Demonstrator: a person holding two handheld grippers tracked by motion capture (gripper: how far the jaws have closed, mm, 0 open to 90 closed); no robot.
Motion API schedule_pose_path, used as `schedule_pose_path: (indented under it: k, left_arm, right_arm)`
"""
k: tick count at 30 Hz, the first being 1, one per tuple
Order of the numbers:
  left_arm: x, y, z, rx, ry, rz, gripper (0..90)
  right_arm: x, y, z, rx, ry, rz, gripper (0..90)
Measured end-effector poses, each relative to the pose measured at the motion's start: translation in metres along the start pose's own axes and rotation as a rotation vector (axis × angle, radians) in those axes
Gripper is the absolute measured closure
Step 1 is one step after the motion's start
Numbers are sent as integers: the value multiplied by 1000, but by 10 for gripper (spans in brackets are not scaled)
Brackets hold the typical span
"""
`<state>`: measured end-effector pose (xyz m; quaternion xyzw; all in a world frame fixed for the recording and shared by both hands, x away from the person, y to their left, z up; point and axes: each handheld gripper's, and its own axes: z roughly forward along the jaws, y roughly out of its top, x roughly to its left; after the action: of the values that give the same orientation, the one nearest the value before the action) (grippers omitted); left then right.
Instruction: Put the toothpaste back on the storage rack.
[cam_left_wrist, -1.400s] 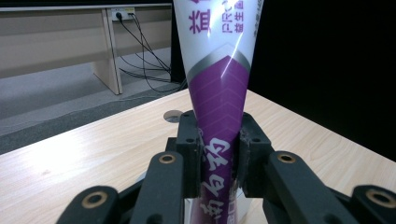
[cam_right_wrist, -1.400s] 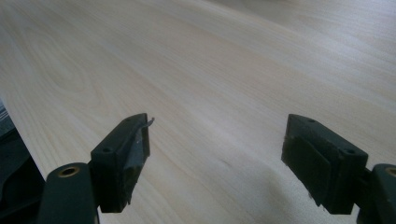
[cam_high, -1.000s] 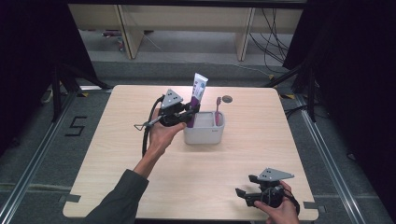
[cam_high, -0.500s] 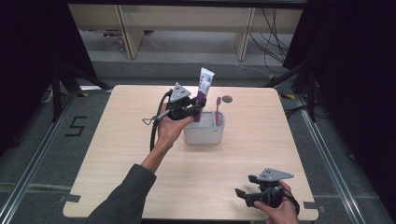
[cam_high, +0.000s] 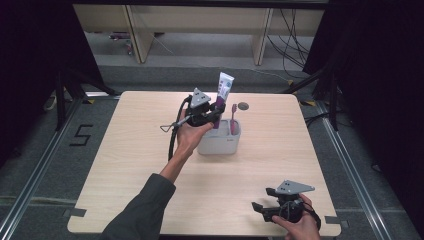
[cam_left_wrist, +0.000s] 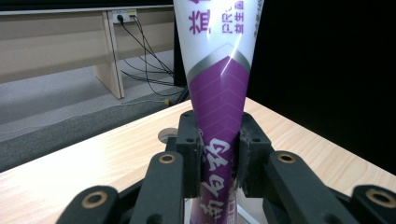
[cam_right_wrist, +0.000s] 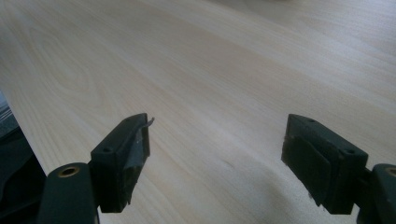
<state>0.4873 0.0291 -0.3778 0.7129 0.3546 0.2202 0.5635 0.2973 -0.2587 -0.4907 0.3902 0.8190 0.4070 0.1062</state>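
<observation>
Toothpaste tube (cam_left_wrist: 219, 93) stands upright between your left tool's (cam_high: 212, 111) jaws, which are clamped on its purple lower part, above the grey holder (cam_high: 220, 142) past the tabletop's (cam_high: 125, 165) centre toward 12 o'clock; its label reads "PR" beside Chinese characters; a pink toothbrush (cam_high: 233, 119) stands in the holder; your right tool (cam_right_wrist: 217, 154) gapes wide and empty at 5 o'clock.

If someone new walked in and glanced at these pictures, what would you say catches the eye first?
Probably the purple and white toothpaste tube, clamped upright in the left gripper above the grey holder at the far middle of the table. A pink toothbrush stands in that holder. The right gripper waits open at the near right edge.
</observation>
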Motion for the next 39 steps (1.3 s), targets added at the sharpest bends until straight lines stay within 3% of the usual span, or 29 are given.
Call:
schedule_pose_path:
  k: [20,28,30,39]
  left_arm:
    - [2,-19,19,48,8,-21,738]
    - [1,-27,22,81,10,2,738]
    - [1,-29,23,89,22,-6,738]
    - [1,-39,24,115,29,17,737]
  right_arm:
    - [1,0,0,5,9,17,241]
    - [3,0,0,15,19,31,241]
    - [1,0,0,6,15,-1,241]
    - [1,0,1,8,19,6,241]
